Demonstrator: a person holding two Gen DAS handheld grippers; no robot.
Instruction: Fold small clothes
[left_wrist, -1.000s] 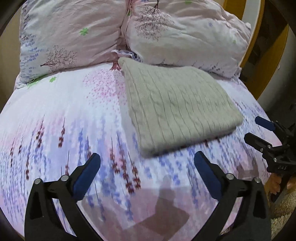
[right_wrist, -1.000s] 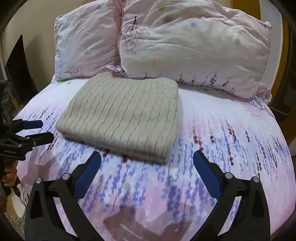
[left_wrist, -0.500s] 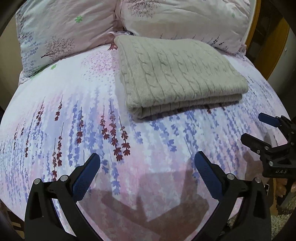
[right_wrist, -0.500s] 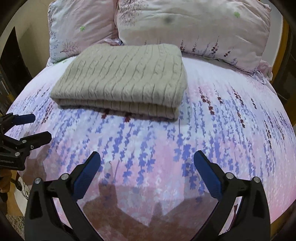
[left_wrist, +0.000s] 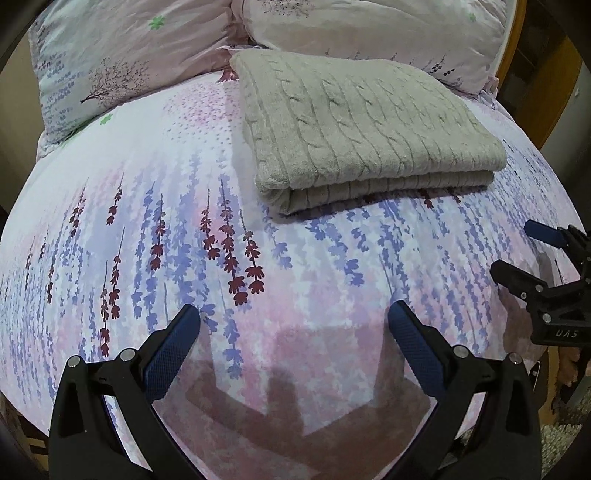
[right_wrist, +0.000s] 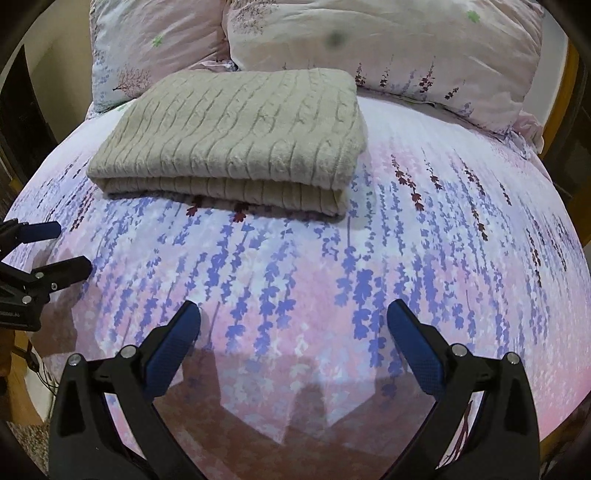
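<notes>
A beige cable-knit sweater (left_wrist: 362, 129) lies folded in a flat rectangle on the floral bed sheet (left_wrist: 258, 258), close to the pillows; it also shows in the right wrist view (right_wrist: 236, 140). My left gripper (left_wrist: 293, 325) is open and empty, held over the sheet well short of the sweater. My right gripper (right_wrist: 293, 325) is open and empty too, at the same distance. Each gripper shows at the edge of the other's view: the right gripper (left_wrist: 517, 251) at the right, the left gripper (right_wrist: 62, 247) at the left.
Two pink floral pillows (right_wrist: 388, 48) (right_wrist: 155, 48) lean at the head of the bed behind the sweater. A yellow wooden bed frame (left_wrist: 532, 85) stands at the right. The bed edge curves down below both grippers.
Both grippers have pulled back and down from the sweater toward the foot of the bed. The sweater has stayed folded in place. Both stayed open.
</notes>
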